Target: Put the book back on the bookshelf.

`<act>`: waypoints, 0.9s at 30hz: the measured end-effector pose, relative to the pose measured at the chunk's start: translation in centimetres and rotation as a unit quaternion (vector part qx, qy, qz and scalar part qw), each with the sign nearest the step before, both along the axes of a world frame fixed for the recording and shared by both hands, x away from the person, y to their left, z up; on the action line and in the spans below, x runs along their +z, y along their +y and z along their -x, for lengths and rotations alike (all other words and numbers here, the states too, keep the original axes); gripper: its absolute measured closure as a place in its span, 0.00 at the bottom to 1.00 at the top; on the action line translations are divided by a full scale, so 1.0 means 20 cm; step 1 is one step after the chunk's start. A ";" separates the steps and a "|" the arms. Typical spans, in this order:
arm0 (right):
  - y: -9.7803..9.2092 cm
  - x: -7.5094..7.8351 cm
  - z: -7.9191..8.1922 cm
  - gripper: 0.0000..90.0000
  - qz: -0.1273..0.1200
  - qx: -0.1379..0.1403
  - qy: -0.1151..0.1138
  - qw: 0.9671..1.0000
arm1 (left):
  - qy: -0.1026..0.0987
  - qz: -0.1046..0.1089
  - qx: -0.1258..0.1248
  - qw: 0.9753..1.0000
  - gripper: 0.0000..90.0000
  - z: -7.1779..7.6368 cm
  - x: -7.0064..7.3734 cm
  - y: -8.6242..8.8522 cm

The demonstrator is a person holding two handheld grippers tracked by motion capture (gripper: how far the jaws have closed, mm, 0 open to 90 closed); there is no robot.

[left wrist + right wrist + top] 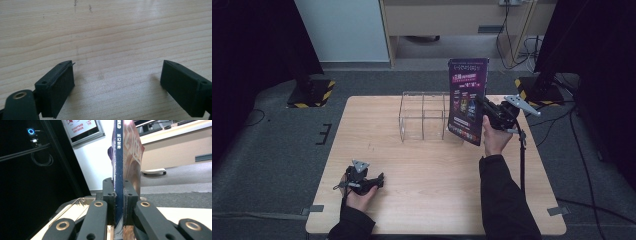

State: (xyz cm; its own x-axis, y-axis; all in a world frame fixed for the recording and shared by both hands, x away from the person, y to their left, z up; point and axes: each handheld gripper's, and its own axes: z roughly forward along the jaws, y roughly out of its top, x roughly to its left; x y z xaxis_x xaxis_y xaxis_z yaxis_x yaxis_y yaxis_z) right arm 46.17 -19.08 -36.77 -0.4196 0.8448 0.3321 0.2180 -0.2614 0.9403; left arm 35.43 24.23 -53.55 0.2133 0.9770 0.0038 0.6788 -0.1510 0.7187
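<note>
right gripper (490, 111): my jaws are clamped on the spine edge of a magazine (468, 100), held upright.
magazine place: at about 1 o'clock on the wooden table (422, 165), just beside the clear acrylic rack (424, 116).
handling: thin and glossy, i judge it light, floppy, slippery; grip near the spine.
left gripper (362, 181): jaws wide apart, holding nothing, resting at 7 o'clock.

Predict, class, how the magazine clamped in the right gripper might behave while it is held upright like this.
The magazine is thin, so it probably flexes; its cover bows in the right gripper view. The right gripper pinches only its spine edge, so it may swing. Its glossy cover might slip.
</note>
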 end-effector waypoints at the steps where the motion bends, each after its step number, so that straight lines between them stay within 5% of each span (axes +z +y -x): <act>1: 0.01 -0.01 -0.01 0.94 0.000 -0.002 -0.001 1.000 | 0.000 0.000 0.000 1.000 0.12 0.00 0.00 0.00; 16: 0.10 -0.14 -0.06 0.94 0.024 -0.027 -0.007 0.999 | 0.000 0.000 0.000 1.000 0.12 0.00 0.00 0.00; 27: 0.14 -0.22 -0.02 0.94 0.034 -0.044 -0.025 0.998 | 0.000 0.000 0.000 1.000 0.12 0.00 0.00 0.00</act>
State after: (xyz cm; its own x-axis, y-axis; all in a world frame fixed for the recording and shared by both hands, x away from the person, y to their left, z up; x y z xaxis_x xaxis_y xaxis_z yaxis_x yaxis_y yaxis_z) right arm 46.54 -16.27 -41.11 -0.3570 0.8989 0.2540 0.1500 -0.2132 0.9654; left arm 35.43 24.23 -53.56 0.2129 0.9771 0.0035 0.6784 -0.1504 0.7191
